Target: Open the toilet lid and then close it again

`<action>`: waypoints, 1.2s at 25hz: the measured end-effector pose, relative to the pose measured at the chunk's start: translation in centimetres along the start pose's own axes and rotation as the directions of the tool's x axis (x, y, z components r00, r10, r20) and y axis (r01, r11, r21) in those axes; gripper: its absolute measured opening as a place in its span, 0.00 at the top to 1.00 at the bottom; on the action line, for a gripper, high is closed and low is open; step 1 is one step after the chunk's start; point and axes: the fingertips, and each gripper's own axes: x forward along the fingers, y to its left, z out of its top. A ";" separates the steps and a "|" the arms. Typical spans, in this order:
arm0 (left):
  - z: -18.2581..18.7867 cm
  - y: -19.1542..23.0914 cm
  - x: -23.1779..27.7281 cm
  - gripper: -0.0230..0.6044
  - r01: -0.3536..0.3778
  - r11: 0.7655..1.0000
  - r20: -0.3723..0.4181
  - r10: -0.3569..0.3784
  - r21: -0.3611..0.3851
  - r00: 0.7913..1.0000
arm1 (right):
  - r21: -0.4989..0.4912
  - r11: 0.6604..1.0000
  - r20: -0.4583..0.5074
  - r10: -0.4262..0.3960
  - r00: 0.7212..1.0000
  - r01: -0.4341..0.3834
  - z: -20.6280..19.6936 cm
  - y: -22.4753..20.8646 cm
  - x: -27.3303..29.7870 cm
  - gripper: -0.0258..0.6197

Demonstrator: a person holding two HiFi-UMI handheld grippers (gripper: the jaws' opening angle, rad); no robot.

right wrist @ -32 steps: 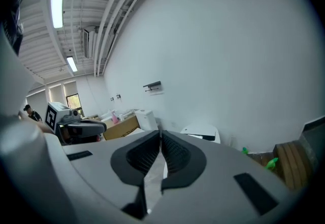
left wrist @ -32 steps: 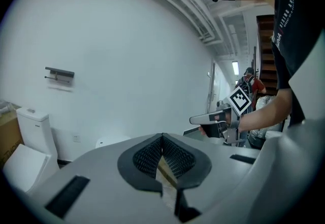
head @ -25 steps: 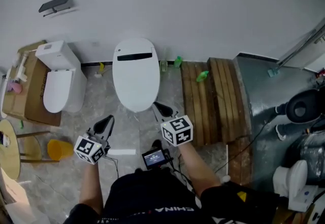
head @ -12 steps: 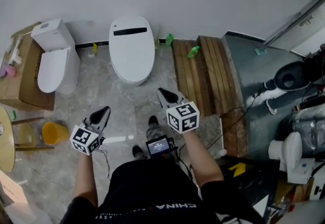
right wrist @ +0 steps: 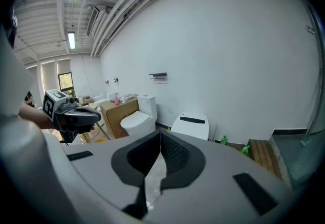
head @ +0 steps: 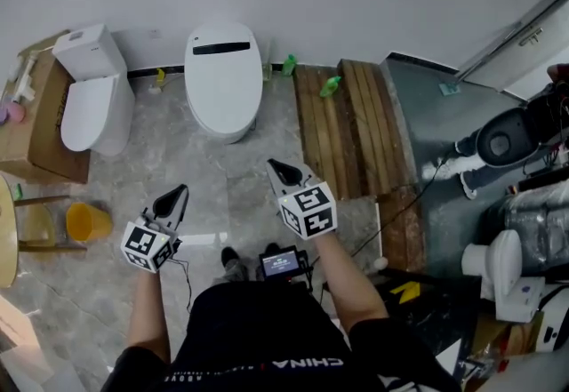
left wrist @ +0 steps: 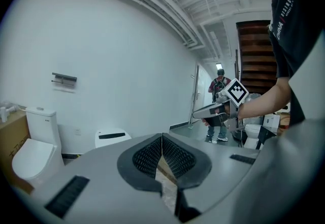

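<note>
Standing back on the tiled floor [head: 240, 170], a person is holding the left gripper [head: 180, 192] and the right gripper [head: 276, 168] level, both pinched fully together and gripping nothing. The toilet [head: 222, 84] is sitting at the floor's far edge against the wall, well apart from both, its lid [head: 224, 97] lying flat down. That is fitting either a lid waiting to be lifted or one already lowered again. Any further touch on it is calling for stepping in close.

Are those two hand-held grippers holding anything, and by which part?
Nothing is held: the left hand-held gripper and right hand-held gripper are both shut and empty, short of the toilet.
</note>
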 end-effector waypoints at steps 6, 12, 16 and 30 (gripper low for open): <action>-0.2 -2.5 1.2 0.95 -0.049 0.999 -0.021 0.049 -0.013 0.999 | -0.025 0.999 0.018 0.044 0.999 -0.043 -1.5 -1.1 -2.4 0.94; 1.1 -5.7 3.6 0.95 -0.041 0.999 -0.006 0.041 -0.005 0.999 | -0.028 0.997 0.049 0.075 0.996 -0.074 -1.6 -1.9 -3.5 0.94; 2.8 -6.5 4.3 0.95 -0.041 0.999 0.018 0.042 -0.009 0.999 | -0.025 0.995 0.055 0.100 0.993 -0.099 -1.2 -1.5 -3.9 0.94; 4.3 -7.6 5.7 0.95 -0.027 0.999 0.037 0.025 0.040 0.999 | -0.020 0.994 0.070 0.107 0.992 -0.106 -1.0 -1.8 -4.5 0.94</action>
